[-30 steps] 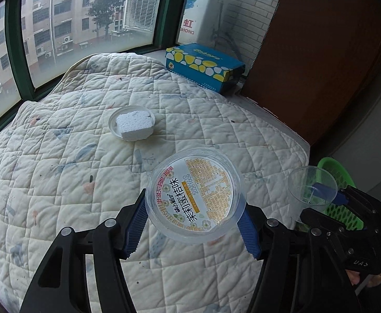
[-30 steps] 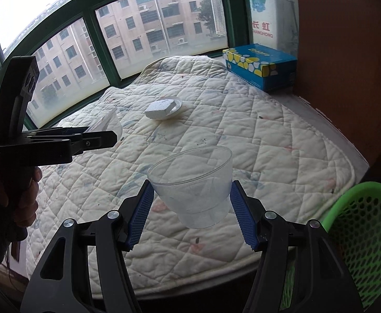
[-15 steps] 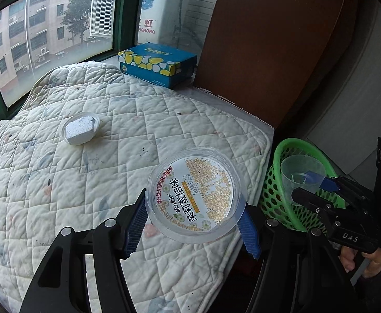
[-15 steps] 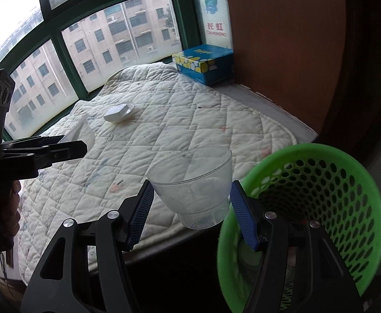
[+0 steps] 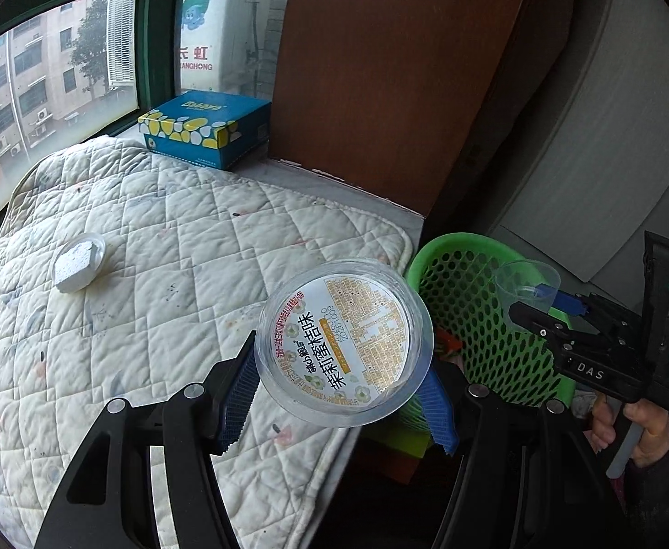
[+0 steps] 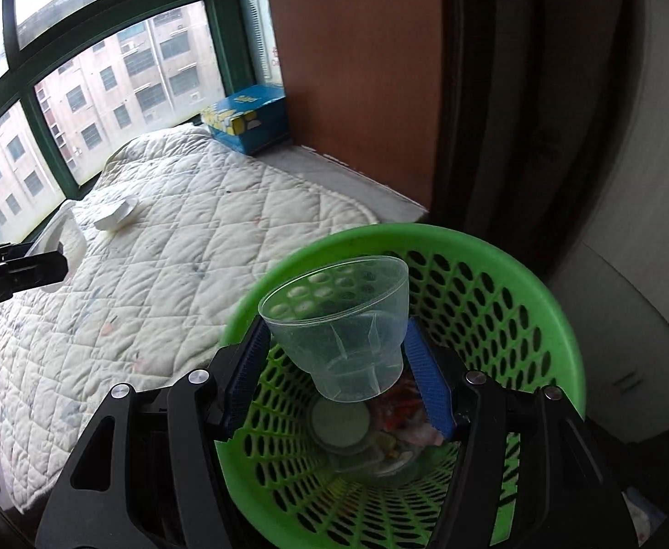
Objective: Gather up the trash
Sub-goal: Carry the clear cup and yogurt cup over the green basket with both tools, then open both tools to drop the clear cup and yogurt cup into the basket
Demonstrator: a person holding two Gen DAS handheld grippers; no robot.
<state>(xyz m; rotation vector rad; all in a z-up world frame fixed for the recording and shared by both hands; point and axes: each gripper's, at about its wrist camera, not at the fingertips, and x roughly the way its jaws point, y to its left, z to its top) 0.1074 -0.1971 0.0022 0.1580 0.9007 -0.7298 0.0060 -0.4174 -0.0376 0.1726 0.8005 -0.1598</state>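
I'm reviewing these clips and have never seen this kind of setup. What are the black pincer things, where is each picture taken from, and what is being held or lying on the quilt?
There is no robot here. A person holds a hand-squeezed two-finger tool in each hand, and each carries a wide-angle camera looking along its fingers. One picture comes from the left tool, which is shut on a round clear container with a printed label. The other comes from the right tool, shut on a clear plastic cup held over a green basket that already has rubbish at the bottom. On the quilted pad lies a small clear dish with a white block. A blue and yellow box sits by the window.
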